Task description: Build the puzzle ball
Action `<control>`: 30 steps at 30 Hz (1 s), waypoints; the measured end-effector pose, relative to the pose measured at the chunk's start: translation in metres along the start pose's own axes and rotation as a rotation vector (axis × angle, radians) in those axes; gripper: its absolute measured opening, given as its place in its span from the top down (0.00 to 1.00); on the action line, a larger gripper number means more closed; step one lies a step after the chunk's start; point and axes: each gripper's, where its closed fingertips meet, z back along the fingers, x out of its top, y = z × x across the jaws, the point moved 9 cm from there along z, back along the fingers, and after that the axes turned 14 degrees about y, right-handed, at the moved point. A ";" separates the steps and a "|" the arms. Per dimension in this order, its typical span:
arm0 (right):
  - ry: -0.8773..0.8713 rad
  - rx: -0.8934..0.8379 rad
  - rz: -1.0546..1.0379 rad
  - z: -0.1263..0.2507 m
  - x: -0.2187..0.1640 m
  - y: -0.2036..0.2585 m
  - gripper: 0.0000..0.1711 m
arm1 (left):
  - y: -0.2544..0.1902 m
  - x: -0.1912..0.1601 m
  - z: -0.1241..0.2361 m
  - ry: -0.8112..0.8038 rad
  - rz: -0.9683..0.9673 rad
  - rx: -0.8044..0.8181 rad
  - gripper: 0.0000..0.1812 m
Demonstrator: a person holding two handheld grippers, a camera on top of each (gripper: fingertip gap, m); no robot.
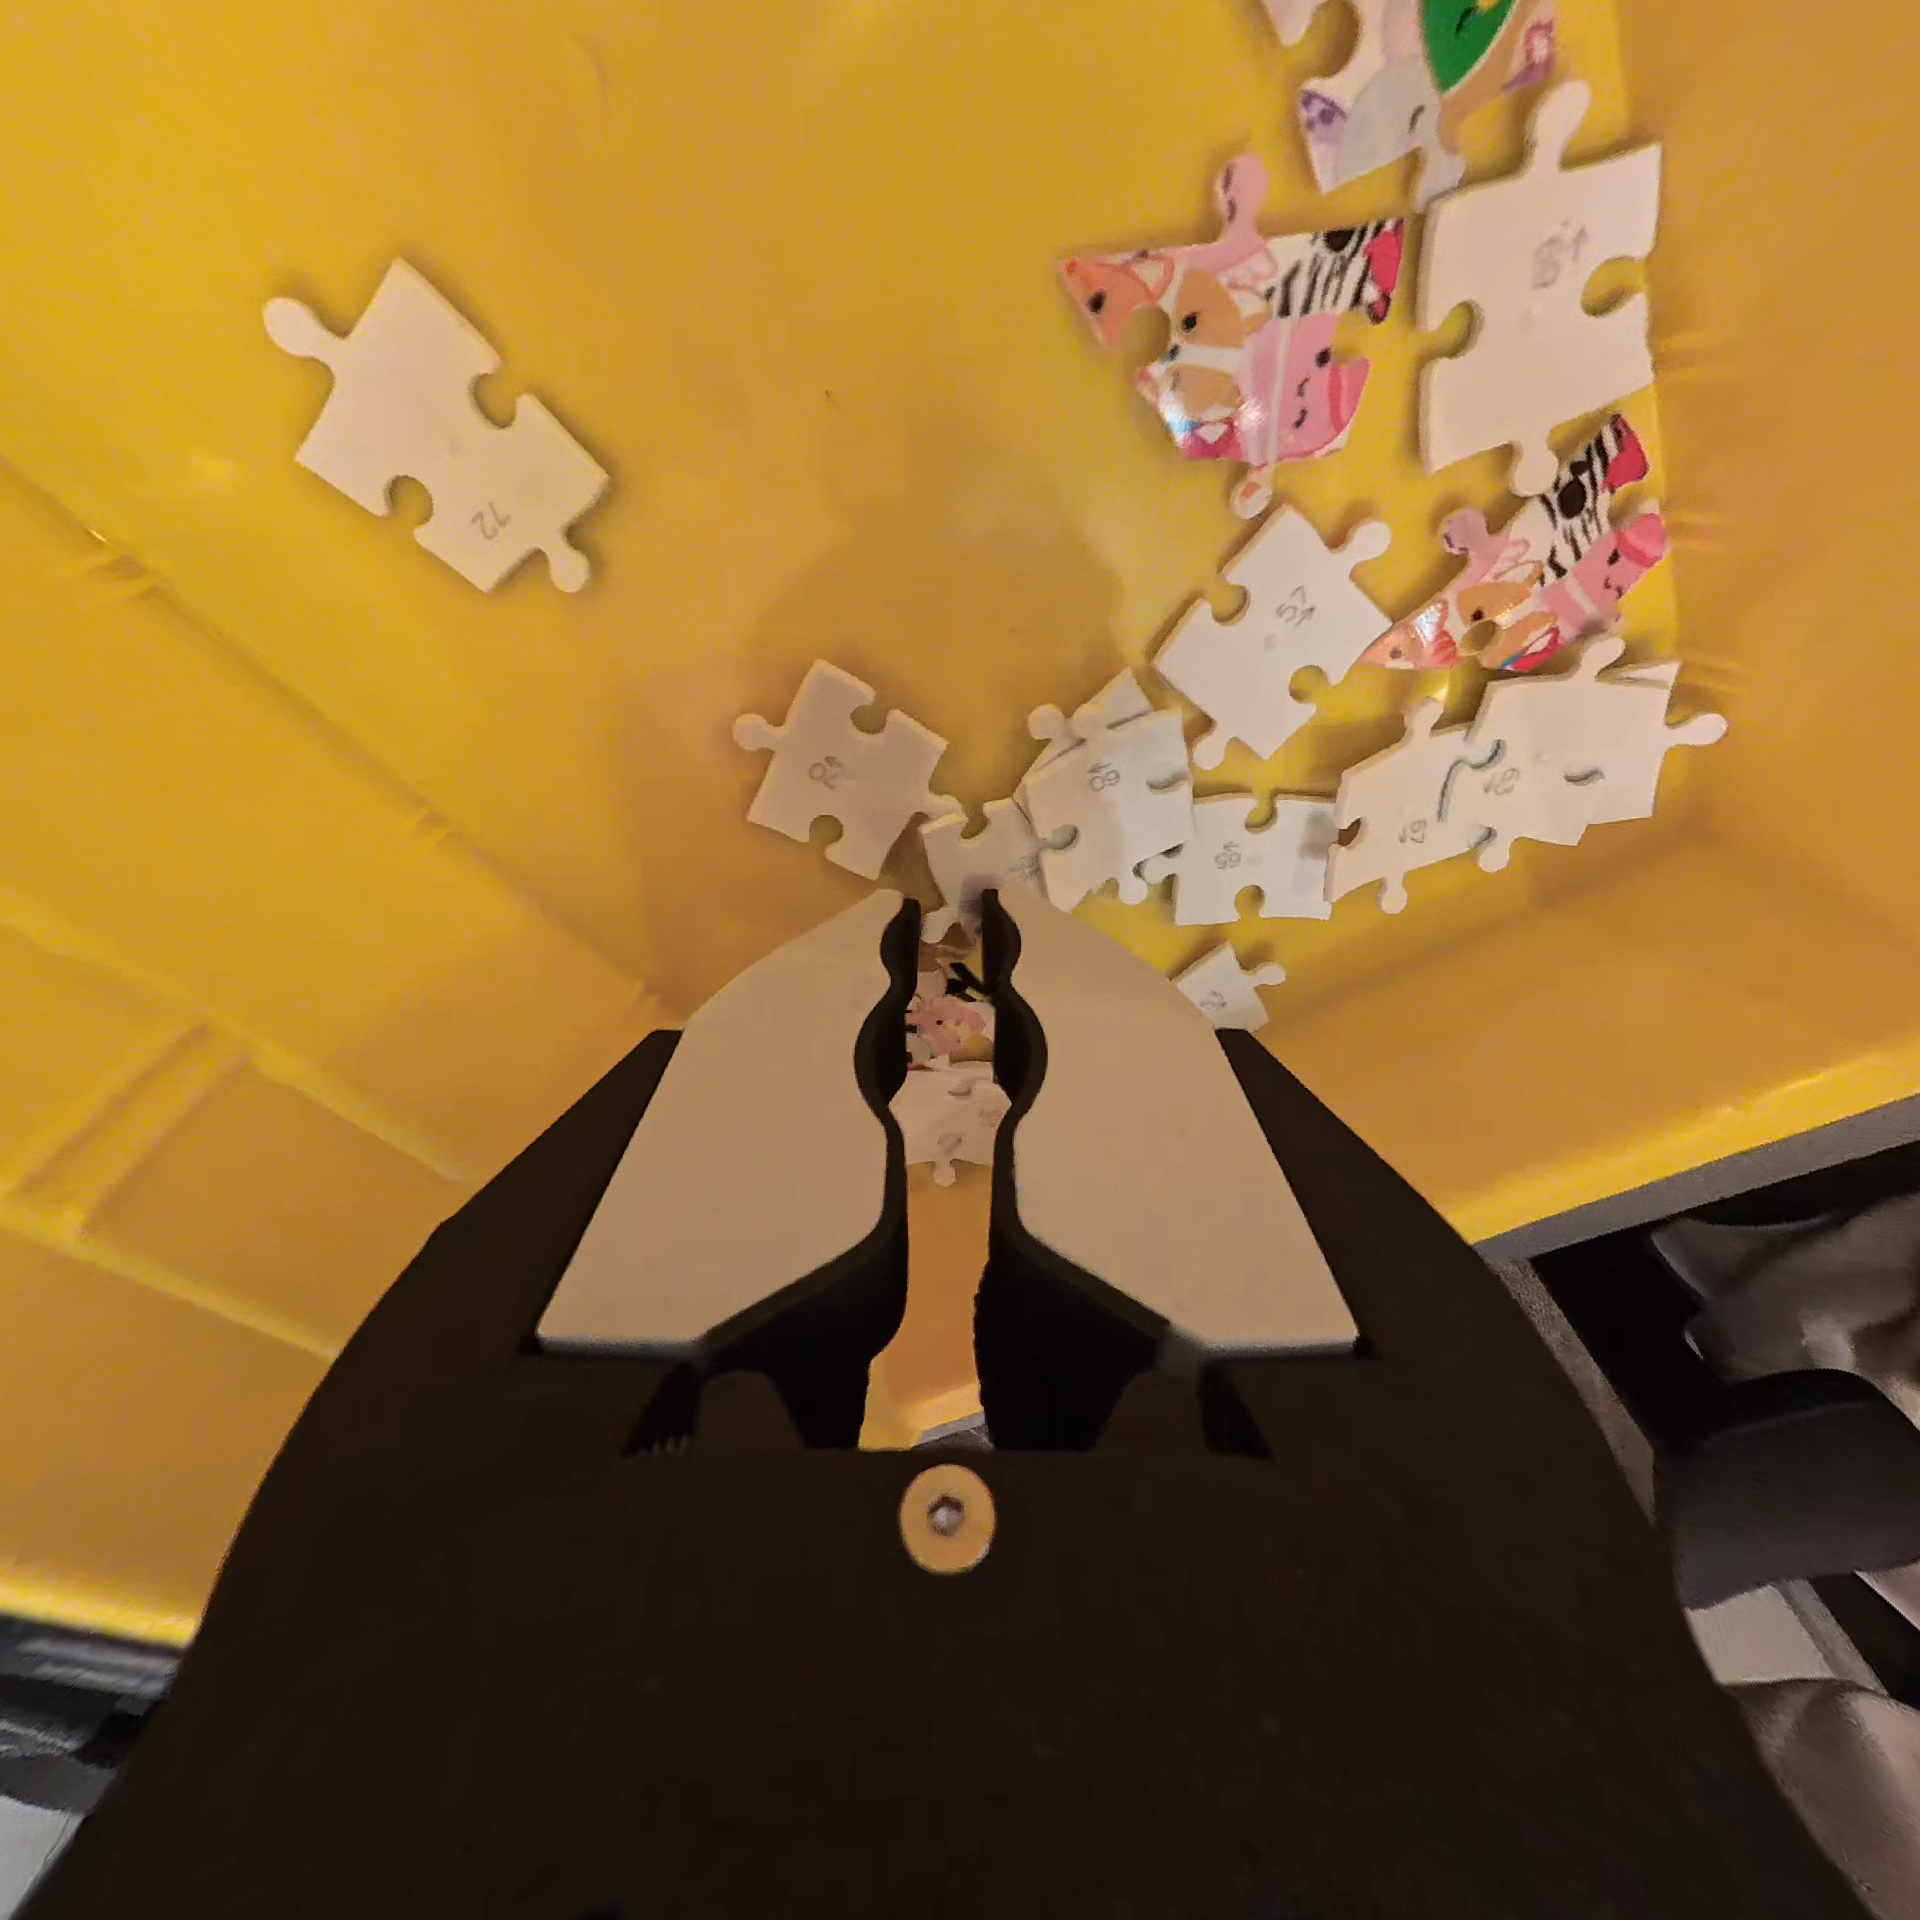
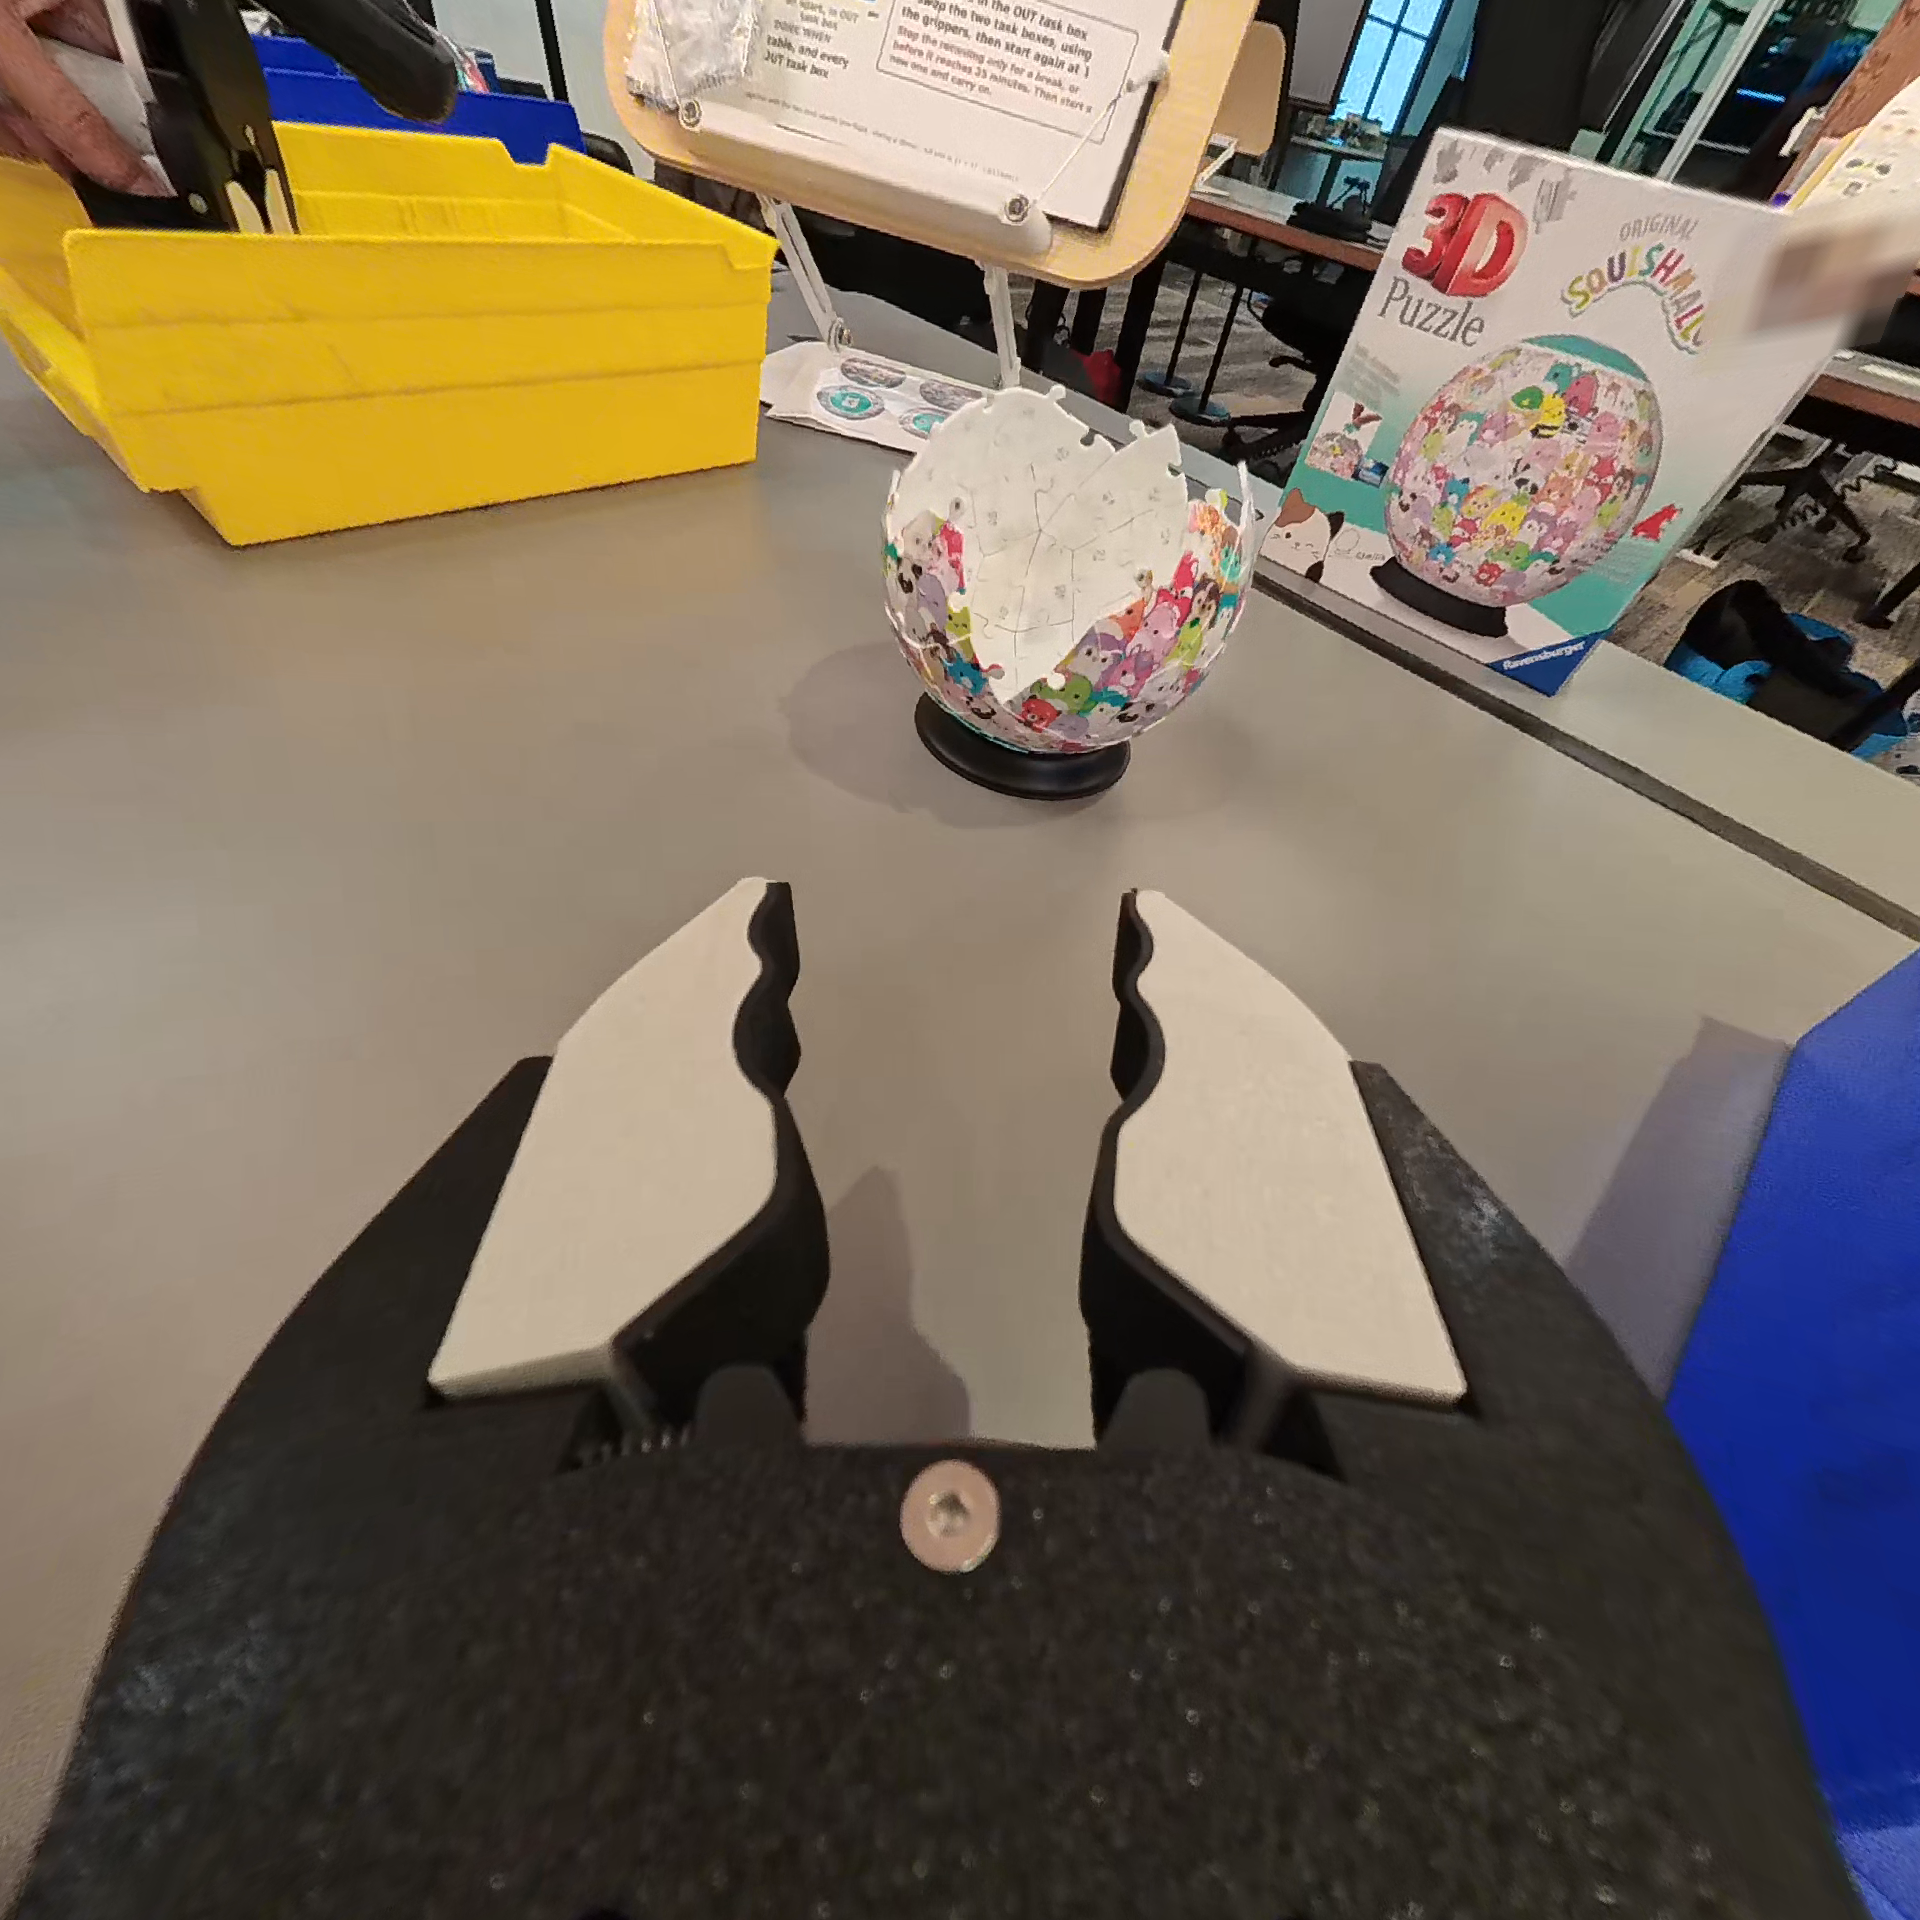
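Puzzle ball on bench about half built, top open. Many pieces left in yellow bin. Left claw narrow around one piece, grip uncertain; right claw wide, empty, short of ball.

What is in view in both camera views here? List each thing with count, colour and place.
Bin: one, yellow, far left on the table; left tongs reach into it.
Loose pieces: over a dozen, mostly white side up, a few printed, on the bin floor, clustered right; one apart at left.
Puzzle ball: one, part-built, multicoloured outside, white inside, on a black stand, table centre.
Puzzle box: one, white and teal, upright, right of the ball.
Clipboard stand: one, wooden, behind the ball.
Blue bins: behind the yellow one; another at right edge.
Table: grey.
Left tongs: nearly closed around a piece.
Right tongs: open, empty, above the table.
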 end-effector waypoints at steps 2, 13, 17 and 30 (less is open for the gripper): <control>0.001 -0.003 0.007 0.001 0.001 0.001 0.66 | -0.001 -0.002 0.004 -0.016 -0.002 0.015 0.95; -0.012 -0.012 0.025 0.005 0.006 0.004 0.66 | -0.006 -0.021 0.046 -0.192 0.010 0.047 0.99; -0.013 -0.003 0.032 0.006 0.008 0.006 0.67 | -0.010 -0.031 0.063 -0.306 -0.006 -0.060 0.99; -0.072 0.489 0.014 -0.006 0.078 0.043 0.86 | -0.168 -0.001 0.134 -0.695 -0.313 -0.509 0.99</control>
